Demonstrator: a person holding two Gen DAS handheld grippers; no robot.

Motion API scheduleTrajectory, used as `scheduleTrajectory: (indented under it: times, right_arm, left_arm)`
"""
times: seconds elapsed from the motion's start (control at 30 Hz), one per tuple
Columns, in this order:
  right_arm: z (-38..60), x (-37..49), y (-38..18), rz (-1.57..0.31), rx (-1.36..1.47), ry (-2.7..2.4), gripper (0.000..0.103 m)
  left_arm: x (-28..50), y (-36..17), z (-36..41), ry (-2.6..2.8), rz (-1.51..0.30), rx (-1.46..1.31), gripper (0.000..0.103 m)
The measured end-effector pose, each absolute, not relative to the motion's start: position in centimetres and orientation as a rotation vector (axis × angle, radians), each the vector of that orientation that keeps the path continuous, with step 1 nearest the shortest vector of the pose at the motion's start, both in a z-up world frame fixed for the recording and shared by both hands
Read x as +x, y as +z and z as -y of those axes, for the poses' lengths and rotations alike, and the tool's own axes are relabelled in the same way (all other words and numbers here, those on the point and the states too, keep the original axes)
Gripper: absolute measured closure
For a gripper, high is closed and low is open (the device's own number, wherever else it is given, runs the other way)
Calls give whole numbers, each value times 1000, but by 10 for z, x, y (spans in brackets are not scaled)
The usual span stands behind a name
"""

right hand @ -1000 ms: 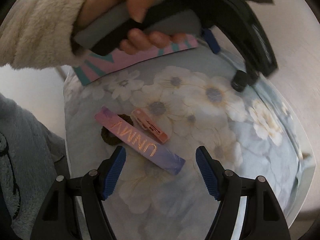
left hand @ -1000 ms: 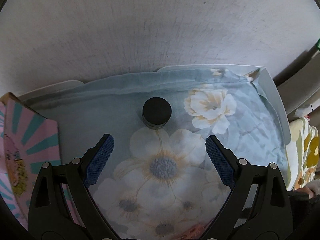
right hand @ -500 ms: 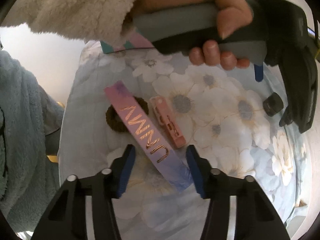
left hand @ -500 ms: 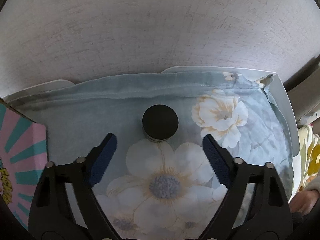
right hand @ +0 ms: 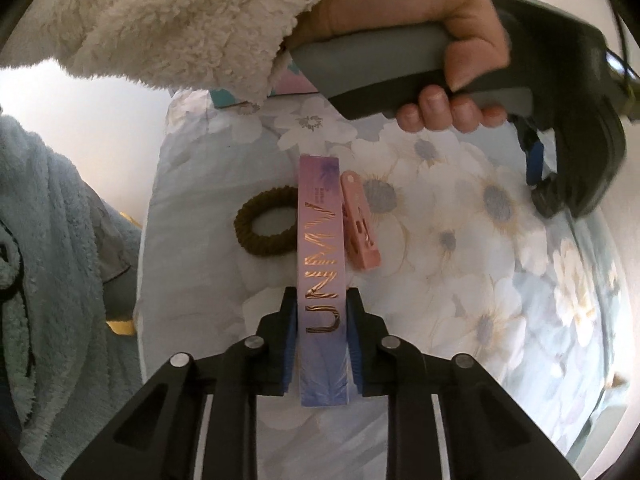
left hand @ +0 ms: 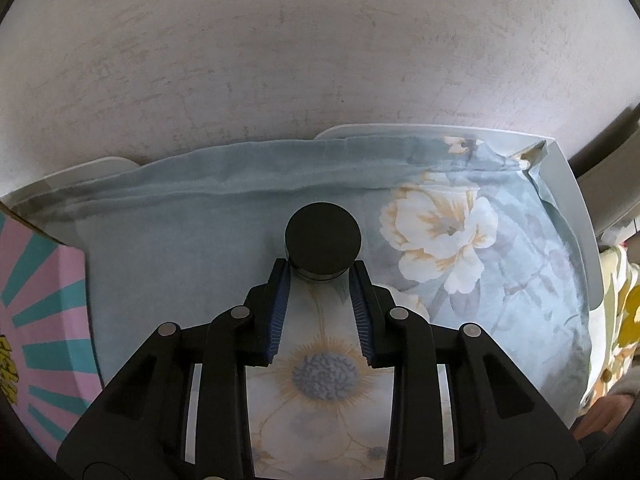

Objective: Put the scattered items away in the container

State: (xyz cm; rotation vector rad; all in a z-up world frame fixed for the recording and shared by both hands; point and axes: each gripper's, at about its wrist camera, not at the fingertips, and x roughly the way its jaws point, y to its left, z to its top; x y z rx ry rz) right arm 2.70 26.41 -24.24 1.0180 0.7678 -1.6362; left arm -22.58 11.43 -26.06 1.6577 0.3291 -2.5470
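Observation:
A small round jar with a black lid [left hand: 322, 242] stands on the floral cloth [left hand: 460, 304]. My left gripper [left hand: 321, 272] is shut on the black-lidded jar, its fingertips against the jar's sides. My right gripper [right hand: 321, 300] is shut on a long pink-purple box [right hand: 321, 264] marked UNNY, gripped near its lower end. A pink clip [right hand: 359, 222] lies right beside the box. A brown hair tie [right hand: 266, 222] lies left of it, partly under the box. The left gripper also shows in the right wrist view [right hand: 540, 178], held by a hand.
A pink and teal striped container [left hand: 36, 320] sits at the left edge of the cloth. The white table rim [left hand: 564, 200] shows at the right. A wall stands behind. The person's fleece sleeve [right hand: 168, 20] and grey-green robe [right hand: 52, 260] are close on the left.
Both grippers have closed: the left moved forward and shut on the jar, the right moved onto the long box and shut on it. The box now points straight away from me.

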Motion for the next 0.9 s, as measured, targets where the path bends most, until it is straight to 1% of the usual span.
scheduleTrajectory:
  times: [0.07, 0.2, 0.23, 0.27, 0.4, 0.47, 0.57, 0.6, 0.7, 0.9]
  right_arm:
    - [-272, 27, -240, -726, 1042, -1655, 82]
    - [-288, 23, -231, -586, 1104, -1718, 82]
    - [-294, 23, -229, -547, 1118, -1741, 82]
    - [-299, 21, -226, -509, 1130, -1763, 82]
    - [-319, 13, -212, -361, 1178, -1864, 82]
    - [-328, 12, -209, -328, 1194, -1914, 82]
    - [-334, 11, -206, -263, 1207, -1958, 82]
    - [-331, 15, -209, -254, 1209, -1965, 82]
    - [-332, 15, -209, -230, 1210, -1981, 82]
    - [-326, 10, -219, -223, 1213, -1977, 82]
  left_arm:
    - [-225, -258, -113, -2550, -342, 1649, 77]
    - [-223, -249, -111, -2563, -356, 1624, 80]
    - [-223, -246, -110, -2567, -356, 1616, 86]
    - [-222, -241, -109, -2573, -359, 1607, 102]
    - [-218, -226, -105, -2588, -373, 1577, 102]
    - [-221, -228, -109, -2582, -362, 1586, 102]
    - [-223, -234, -103, -2575, -393, 1605, 102]
    - [-219, -238, -94, -2578, -399, 1606, 102]
    - [-222, -238, -108, -2592, -407, 1594, 102]
    - [-232, -237, -104, -2595, -455, 1591, 102]
